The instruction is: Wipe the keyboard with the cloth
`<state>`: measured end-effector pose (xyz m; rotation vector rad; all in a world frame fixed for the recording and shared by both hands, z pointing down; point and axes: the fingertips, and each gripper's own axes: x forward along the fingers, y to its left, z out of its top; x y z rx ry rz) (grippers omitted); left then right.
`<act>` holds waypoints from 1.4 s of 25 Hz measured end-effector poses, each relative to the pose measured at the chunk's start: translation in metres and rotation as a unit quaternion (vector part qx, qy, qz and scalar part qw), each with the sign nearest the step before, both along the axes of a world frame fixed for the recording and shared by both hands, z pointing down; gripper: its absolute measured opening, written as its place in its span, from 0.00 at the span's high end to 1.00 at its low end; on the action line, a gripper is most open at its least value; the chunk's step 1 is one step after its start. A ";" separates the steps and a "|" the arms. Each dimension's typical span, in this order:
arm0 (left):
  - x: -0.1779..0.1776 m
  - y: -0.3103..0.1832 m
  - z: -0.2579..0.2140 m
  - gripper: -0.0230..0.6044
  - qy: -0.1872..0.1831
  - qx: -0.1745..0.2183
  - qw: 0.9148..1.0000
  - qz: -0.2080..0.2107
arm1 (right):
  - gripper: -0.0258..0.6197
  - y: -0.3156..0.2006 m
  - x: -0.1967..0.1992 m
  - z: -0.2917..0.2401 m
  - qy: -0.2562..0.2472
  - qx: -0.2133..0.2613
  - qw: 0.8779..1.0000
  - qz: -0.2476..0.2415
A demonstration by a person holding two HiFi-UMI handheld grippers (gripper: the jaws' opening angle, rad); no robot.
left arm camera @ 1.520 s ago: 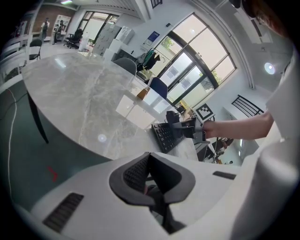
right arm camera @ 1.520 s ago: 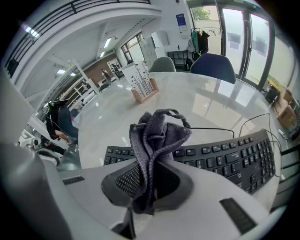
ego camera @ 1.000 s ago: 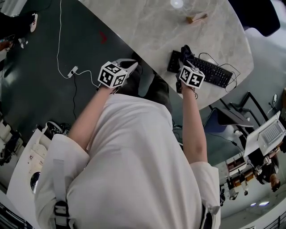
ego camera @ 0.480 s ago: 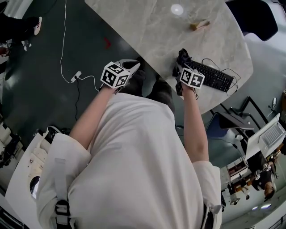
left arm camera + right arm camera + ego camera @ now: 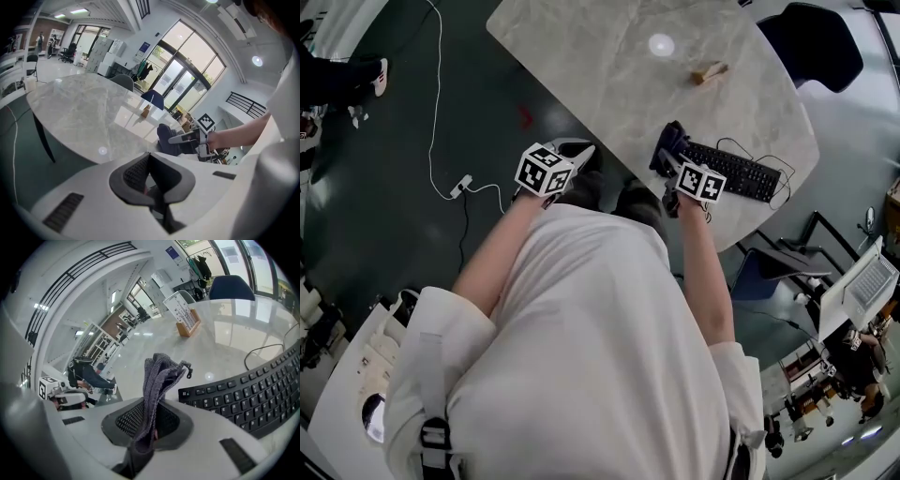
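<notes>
Cloth (image 5: 158,380) pinched between closed jaws of right gripper (image 5: 673,167), dark grey folds sticking out past the tips. Keyboard (image 5: 255,392) just right of the cloth in the right gripper view, black, flat on the table (image 5: 609,75). Cloth tip at the keyboard's left end, close over the corner keys; cannot tell whether touching. Long axis of keyboard (image 5: 733,171) running away to the right from the jaws, roughly along the near table edge, so probably a sweep rightward along the key rows, with a slight drop first to press cloth onto keys. Right gripper by far the nearer. Left gripper (image 5: 150,176) with jaws closed on nothing, held off the table edge over the floor, well apart from the keyboard. Possible snag: keyboard's cord (image 5: 739,142) looped behind the far edge, and an unpinned keyboard likely to slide under the wipe.

Marble-look table top, pale, glossy, mostly bare; small wooden stand (image 5: 709,71) farther back. Dark floor with a white cable (image 5: 441,103). Blue chair (image 5: 814,42) at the far side. Open office, big windows, desks beyond.
</notes>
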<state>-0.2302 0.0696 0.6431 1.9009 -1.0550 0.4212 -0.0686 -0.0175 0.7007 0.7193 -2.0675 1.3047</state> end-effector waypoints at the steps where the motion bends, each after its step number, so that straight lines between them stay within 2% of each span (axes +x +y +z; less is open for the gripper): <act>1: -0.001 -0.002 -0.002 0.95 0.002 0.004 1.000 0.001 | 0.87 -0.001 0.001 -0.004 -0.001 0.005 1.000 0.003; 9: -0.003 -0.003 -0.014 0.95 0.035 0.020 0.999 0.007 | 0.87 0.006 0.023 -0.041 -0.012 0.019 0.998 0.052; 18: 0.021 0.003 -0.012 0.95 0.074 -0.001 0.996 0.058 | 0.87 0.031 0.066 -0.073 -0.026 0.054 0.991 0.123; 22: 0.038 -0.002 -0.014 0.95 0.077 -0.003 0.994 0.082 | 0.87 0.044 0.092 -0.081 -0.024 0.066 0.986 0.153; 26: 0.058 -0.008 -0.028 0.95 0.079 0.011 0.993 0.093 | 0.87 0.056 0.119 -0.089 -0.026 0.081 0.981 0.173; 35: 0.110 0.009 -0.051 0.95 0.068 0.032 0.993 0.086 | 0.87 0.084 0.179 -0.114 -0.049 0.115 0.970 0.207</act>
